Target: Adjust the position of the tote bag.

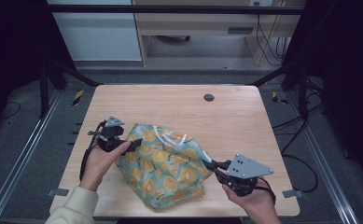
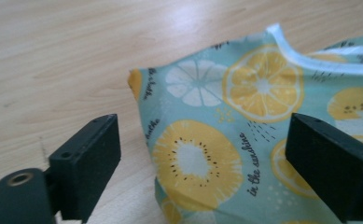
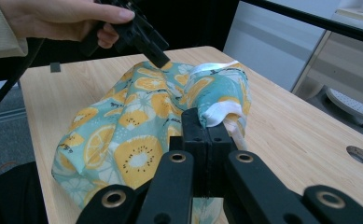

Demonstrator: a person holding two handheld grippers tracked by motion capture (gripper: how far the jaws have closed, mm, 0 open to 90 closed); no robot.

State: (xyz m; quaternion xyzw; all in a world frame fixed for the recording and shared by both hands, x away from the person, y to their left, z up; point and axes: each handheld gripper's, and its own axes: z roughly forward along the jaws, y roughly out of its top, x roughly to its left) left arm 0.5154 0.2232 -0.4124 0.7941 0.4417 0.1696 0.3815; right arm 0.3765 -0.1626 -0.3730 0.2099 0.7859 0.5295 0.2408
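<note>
The fruit-print bag (image 1: 170, 165) is lain mid-table near the front edge, its right rim clamped by the right gripper (image 1: 210, 164), the left gripper (image 1: 135, 143) held open-jawed at its left edge, bare table (image 1: 244, 121) seen beyond.

A teal fabric bag (image 1: 167, 165) printed with orange and lemon slices and trimmed in white lies crumpled on the wooden table's near half, its mouth apparently toward the far side.
</note>
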